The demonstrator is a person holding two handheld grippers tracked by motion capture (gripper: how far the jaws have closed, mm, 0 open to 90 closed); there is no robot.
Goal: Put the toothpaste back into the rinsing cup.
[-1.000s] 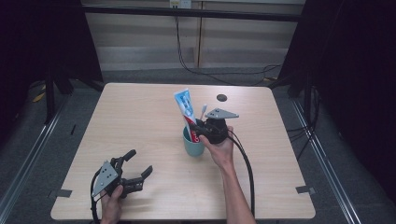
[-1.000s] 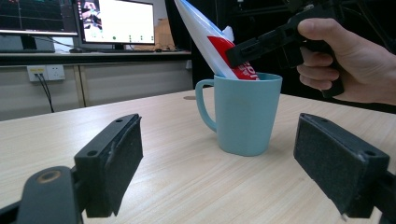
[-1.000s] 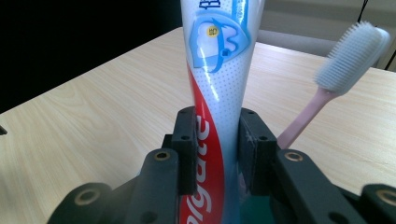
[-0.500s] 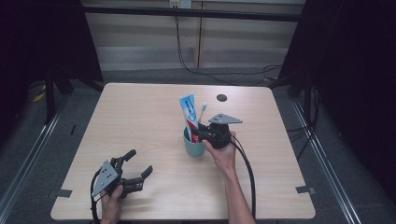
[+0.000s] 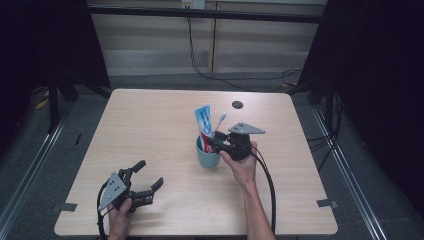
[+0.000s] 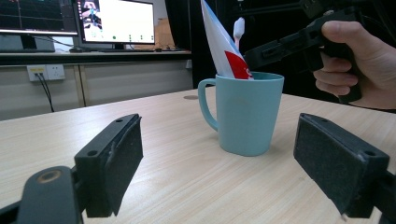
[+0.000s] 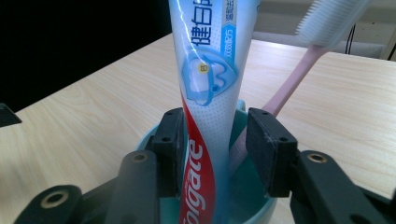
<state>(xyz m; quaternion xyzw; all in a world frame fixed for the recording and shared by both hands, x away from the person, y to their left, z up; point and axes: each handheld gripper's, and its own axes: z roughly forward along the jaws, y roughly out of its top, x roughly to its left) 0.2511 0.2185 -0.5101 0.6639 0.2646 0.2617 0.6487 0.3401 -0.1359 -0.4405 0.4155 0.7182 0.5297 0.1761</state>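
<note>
In the high view, a light wooden table [image 5: 165, 125] carries a teal mug [image 5: 207, 156] near its middle, with a toothpaste tube [image 5: 204, 124] and a pink toothbrush [image 5: 218, 123] standing up out of it. The right gripper [image 5: 220, 142], held in the person's right hand [image 5: 243, 166], reaches in from the mug's right side with its jaw tips over the rim at the base of the tube. The left gripper [image 5: 149, 175] rests low on the near left part of the table, well apart from the mug, its jaws spread wide and holding nothing. A small dark round disc [image 5: 237, 104] sits on the far side of the table. In the left gripper view, the left gripper [image 6: 224, 172] shows its two black pads wide apart above bare tabletop, the teal mug [image 6: 245, 112] standing beyond them with its handle to the left, the tube [image 6: 224, 46] and toothbrush [image 6: 238, 29] leaning out of it, and the right hand [image 6: 355, 60] holding its gripper at the mug's upper right. Computer monitors [image 6: 79, 21] stand far at the left. In the right gripper view, the right gripper [image 7: 212, 144] has its jaws on either side of the toothpaste tube [image 7: 210, 93] inside the teal mug [image 7: 252, 205]; the left pad touches the tube, while a narrow gap shows at the right pad, so the jaws are partly closed and not yet clamped. The toothbrush [image 7: 299, 70] leans to the right, behind the right jaw.
</note>
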